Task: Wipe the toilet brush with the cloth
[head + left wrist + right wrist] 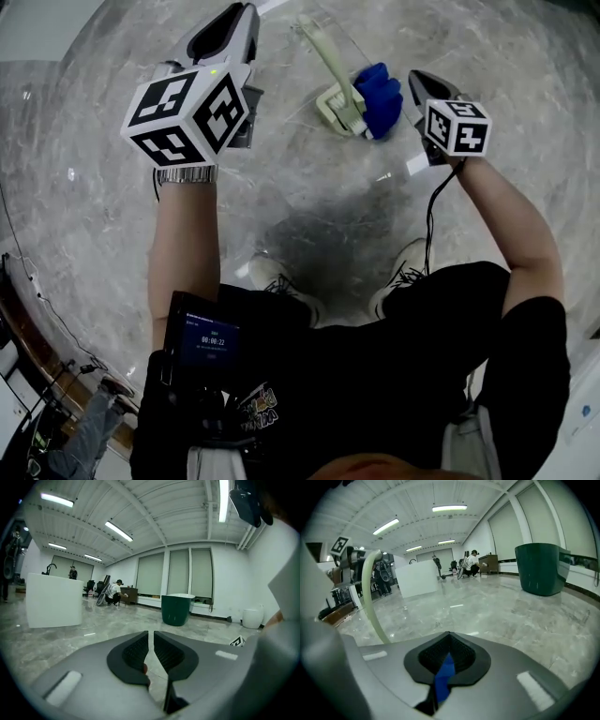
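While right gripper [450, 644] pinches blue cloth [380, 94] | left gripper [151, 641]: jaws a slit apart, empty | toilet brush [333, 70]: upper centre, beside cloth | green bin [177, 609]: contents unseen

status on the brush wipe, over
Left gripper empty, jaws barely apart. Right gripper shut on blue cloth. Cloth right beside toilet brush on the floor. Nothing blocking.

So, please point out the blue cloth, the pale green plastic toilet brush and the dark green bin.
blue cloth [380, 94], head view, its bunched middle.
pale green plastic toilet brush [326, 52], head view, its handle.
dark green bin [541, 571], right gripper view, its side wall.
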Demonstrator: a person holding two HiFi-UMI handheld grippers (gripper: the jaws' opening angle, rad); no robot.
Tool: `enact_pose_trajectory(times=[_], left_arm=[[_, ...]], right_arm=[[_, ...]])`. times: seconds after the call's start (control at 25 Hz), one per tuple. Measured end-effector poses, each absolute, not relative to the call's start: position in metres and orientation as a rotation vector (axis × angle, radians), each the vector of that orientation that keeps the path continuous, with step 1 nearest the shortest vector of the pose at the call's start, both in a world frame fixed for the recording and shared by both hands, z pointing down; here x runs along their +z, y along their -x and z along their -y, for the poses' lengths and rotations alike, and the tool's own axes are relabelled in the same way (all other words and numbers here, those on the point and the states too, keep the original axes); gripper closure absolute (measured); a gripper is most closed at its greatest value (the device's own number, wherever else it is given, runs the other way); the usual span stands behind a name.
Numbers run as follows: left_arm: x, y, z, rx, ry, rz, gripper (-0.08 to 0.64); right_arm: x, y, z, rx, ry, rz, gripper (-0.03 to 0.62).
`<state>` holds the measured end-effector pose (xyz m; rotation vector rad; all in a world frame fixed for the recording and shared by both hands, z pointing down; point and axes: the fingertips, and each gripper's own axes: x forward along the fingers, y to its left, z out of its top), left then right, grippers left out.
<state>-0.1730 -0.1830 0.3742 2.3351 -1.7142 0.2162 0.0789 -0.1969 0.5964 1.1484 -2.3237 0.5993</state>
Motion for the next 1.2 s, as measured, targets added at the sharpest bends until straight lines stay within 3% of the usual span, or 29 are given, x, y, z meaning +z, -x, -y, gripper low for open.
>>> enact_pose_trajectory(times=[0.32,0.48,0.68,1.2], left_arm=[[0.376,0.168,0.18,0.116,-2.204,1.718,0.546],[0.386,0.165,0.134,0.115,-2.002,1.714,0.546],[0.378,0.151,0.072,0.331,-1.901,1.73,0.541],[0.144,0.103,-0.004,0.511,-1.939,1.642,0.541]], right_arm=[[0.509,-0.061,0.214,0.407,-1.226,2.406,0.589],[0.469,-0.068,0.178,0.559,-1.246,2.374,0.589],[0.414,-0.055,0.129,0.645,-1.196,2.365,0.589],[0.156,-0.039,0.045,0.779,-1.124,2.351,0.589]])
